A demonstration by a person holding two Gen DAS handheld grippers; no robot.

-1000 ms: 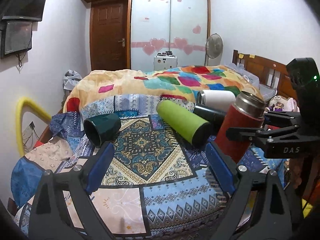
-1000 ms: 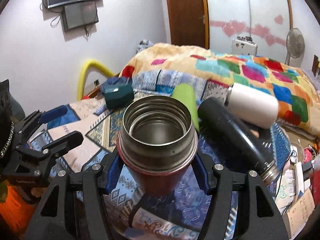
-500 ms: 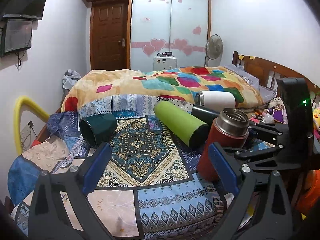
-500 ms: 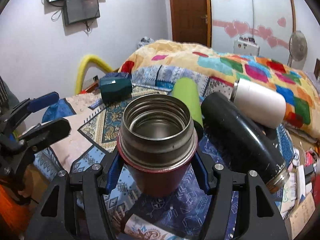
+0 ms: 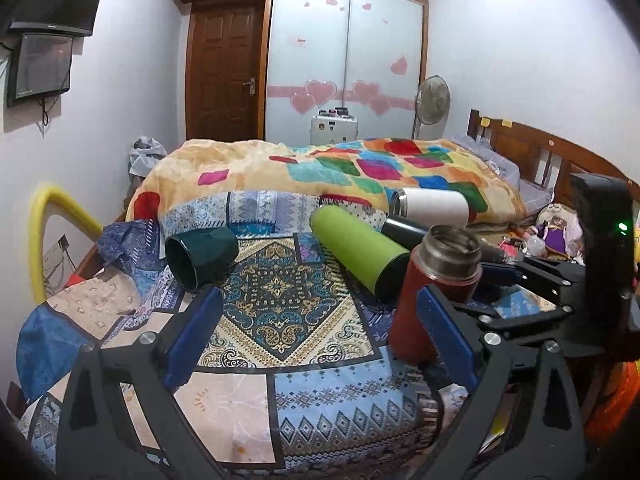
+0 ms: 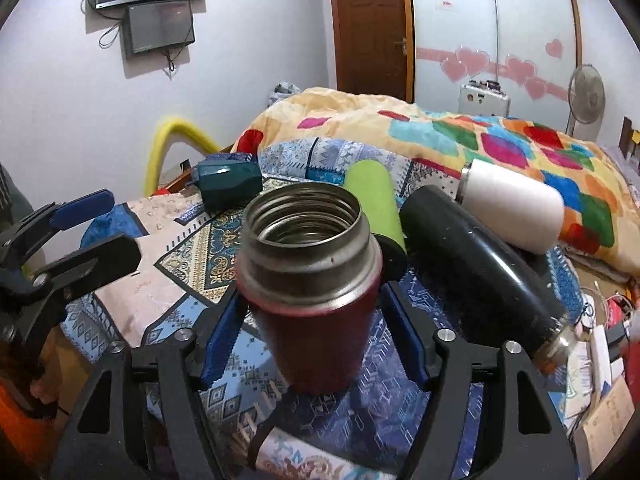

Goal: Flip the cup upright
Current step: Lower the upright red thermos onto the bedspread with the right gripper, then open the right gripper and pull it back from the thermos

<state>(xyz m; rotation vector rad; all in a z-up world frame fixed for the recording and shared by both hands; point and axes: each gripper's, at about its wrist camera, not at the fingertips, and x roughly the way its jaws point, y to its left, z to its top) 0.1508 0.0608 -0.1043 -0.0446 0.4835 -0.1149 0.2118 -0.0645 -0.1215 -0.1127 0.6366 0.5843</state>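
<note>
A red flask with a steel mouth [image 6: 316, 292] stands upright on the patterned bedspread, open end up; it also shows in the left wrist view [image 5: 432, 292]. My right gripper [image 6: 316, 344] is open, its blue pads [image 6: 224, 344] apart from the flask on both sides. My left gripper [image 5: 316, 336] is open and empty, to the left of the flask. A dark green cup [image 5: 200, 256] lies on its side at the left. A lime green flask [image 5: 356, 250], a black flask [image 6: 480, 264] and a white flask [image 6: 516, 208] lie on their sides behind the red one.
The patterned bedspread [image 5: 280, 312] covers the bed, with a colourful quilt [image 5: 340, 168] heaped behind the flasks. A yellow foam-covered rail [image 5: 44, 236] is at the left edge. A wooden headboard [image 5: 532, 152] and clutter are at the right.
The red flask has been lowered until it stands on the bedspread, and my right gripper has opened off it. The left gripper has stayed open and shifted only slightly.
</note>
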